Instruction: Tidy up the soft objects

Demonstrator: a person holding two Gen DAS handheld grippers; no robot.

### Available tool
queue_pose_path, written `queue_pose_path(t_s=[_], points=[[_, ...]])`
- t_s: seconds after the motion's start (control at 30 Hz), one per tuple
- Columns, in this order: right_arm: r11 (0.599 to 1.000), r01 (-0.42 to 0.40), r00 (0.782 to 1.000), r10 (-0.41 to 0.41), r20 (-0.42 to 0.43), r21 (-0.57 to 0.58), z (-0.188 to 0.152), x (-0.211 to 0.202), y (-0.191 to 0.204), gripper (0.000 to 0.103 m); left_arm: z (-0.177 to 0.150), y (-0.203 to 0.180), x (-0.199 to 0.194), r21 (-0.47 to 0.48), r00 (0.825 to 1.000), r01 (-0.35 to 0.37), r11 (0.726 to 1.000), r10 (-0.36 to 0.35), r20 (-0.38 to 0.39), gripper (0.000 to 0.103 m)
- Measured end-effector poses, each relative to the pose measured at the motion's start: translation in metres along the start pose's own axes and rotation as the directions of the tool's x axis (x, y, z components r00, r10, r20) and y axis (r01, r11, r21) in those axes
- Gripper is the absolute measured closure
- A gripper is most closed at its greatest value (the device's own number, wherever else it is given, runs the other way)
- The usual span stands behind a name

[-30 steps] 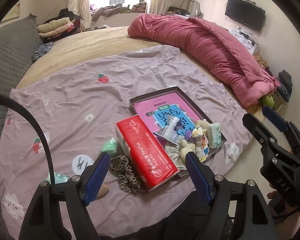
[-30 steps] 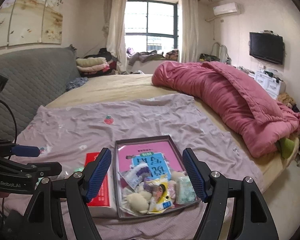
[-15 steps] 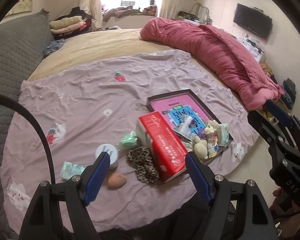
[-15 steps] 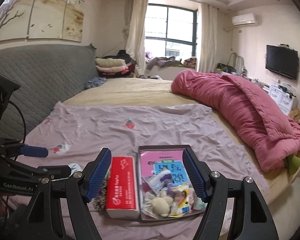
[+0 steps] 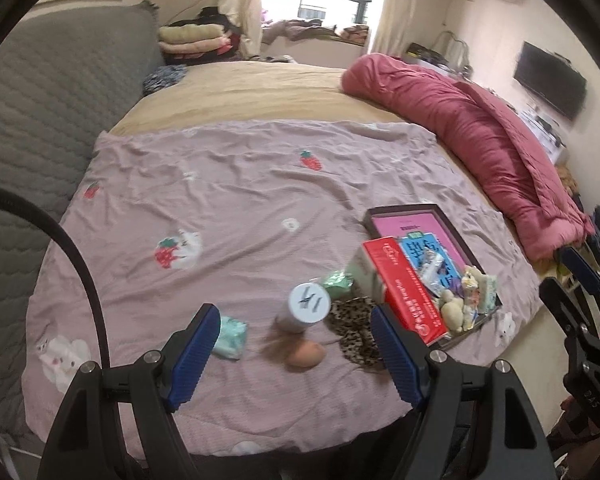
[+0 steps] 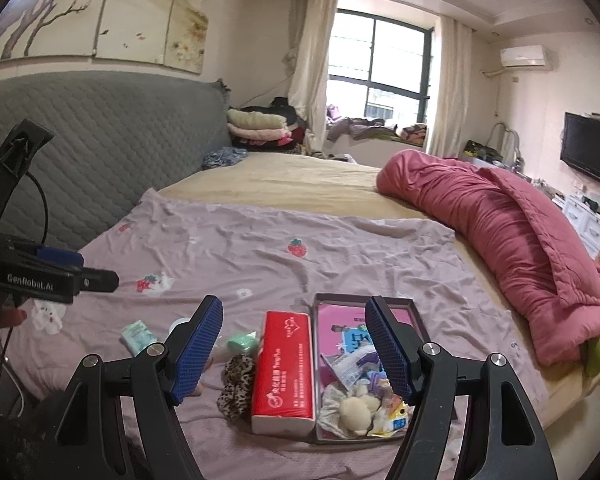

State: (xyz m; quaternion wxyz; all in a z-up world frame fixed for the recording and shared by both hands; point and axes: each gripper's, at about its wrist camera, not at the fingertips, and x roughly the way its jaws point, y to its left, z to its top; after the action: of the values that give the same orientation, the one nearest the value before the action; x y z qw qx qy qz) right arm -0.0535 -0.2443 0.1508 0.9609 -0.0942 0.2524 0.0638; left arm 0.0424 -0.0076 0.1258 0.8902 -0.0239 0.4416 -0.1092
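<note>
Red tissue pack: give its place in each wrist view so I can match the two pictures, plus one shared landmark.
Left wrist view: the red tissue pack lies right of centre, lengthwise against the tray's left edge, just above the left gripper's right finger.
Right wrist view: the pack lies low and centre, between the right gripper's fingers, left of the tray.
Shared landmark: the leopard-print scrunchie beside the pack.

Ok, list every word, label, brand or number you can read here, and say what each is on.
"GenRobot.AI": on the left gripper, seen from the right wrist.
"DAS": on the right gripper, seen from the left wrist.
Handwritten strokes on the white round lid: not legible.
White print on the red tissue pack: too small to read.
Characters on the blue book cover in the tray: partly hidden, unreadable.
</note>
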Motion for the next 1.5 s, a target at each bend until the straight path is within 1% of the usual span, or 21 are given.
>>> queue_pose_path(t_s=[0.17,0.37,0.5,0.67,0.83,1.0,1.13,1.3,1.43,1.47,1.5], points=[[1.000,-0.022,1.000,0.022,-0.011,-0.016,-0.004,0.003,0.008,0.028,-0.012,0.023,0.003,-0.039,1.000,-0.019,0.999,0.018,-0.021,0.026],[0.998,-0.052,0.998,0.051,-0.037,-0.037,-0.010,0.012,0.018,0.028,-0.026,0.038,0.009,-0.060,0.998,-0.026,0.998,0.023,-0.051,0.026],[0.996,-0.064,0.996,0.061,-0.065,-0.060,-0.016,0.023,0.024,0.028,-0.036,0.041,0.020,-0.061,0.997,-0.014,0.998,0.009,-0.080,0.026],[0.993,-0.093,0.990,0.085,-0.109,-0.072,-0.024,0.037,0.028,0.028,-0.050,0.035,0.045,-0.052,0.991,0.009,0.999,-0.016,-0.134,0.026],[0.991,-0.105,0.985,0.092,-0.144,-0.088,-0.032,0.052,0.028,0.028,-0.065,0.018,0.078,-0.041,0.978,0.048,0.998,-0.056,-0.203,0.026],[0.986,-0.109,0.978,0.084,-0.192,-0.126,-0.045,0.069,0.031,0.028,-0.074,0.004,0.101,-0.026,0.969,0.079,0.997,-0.083,-0.234,0.026],[0.982,-0.112,0.972,0.078,-0.221,-0.150,-0.055,0.080,0.034,0.028,-0.076,-0.002,0.124,-0.034,0.962,0.089,0.996,-0.094,-0.257,0.026],[0.979,-0.123,0.966,0.081,-0.245,-0.161,-0.059,0.094,0.033,0.028,-0.078,-0.001,0.156,-0.058,0.948,0.092,0.994,-0.106,-0.299,0.026],[0.964,-0.155,0.958,0.094,-0.269,-0.216,-0.056,0.114,0.035,0.028,-0.080,0.003,0.177,-0.104,0.937,0.102,0.989,-0.131,-0.325,0.026],[0.955,-0.169,0.957,0.100,-0.273,-0.243,-0.054,0.120,0.036,0.028,-0.080,0.003,0.181,-0.114,0.935,0.107,0.988,-0.139,-0.327,0.026],[0.938,-0.195,0.952,0.111,-0.285,-0.285,-0.052,0.129,0.039,0.028,-0.080,0.003,0.185,-0.124,0.932,0.111,0.986,-0.147,-0.332,0.026]])
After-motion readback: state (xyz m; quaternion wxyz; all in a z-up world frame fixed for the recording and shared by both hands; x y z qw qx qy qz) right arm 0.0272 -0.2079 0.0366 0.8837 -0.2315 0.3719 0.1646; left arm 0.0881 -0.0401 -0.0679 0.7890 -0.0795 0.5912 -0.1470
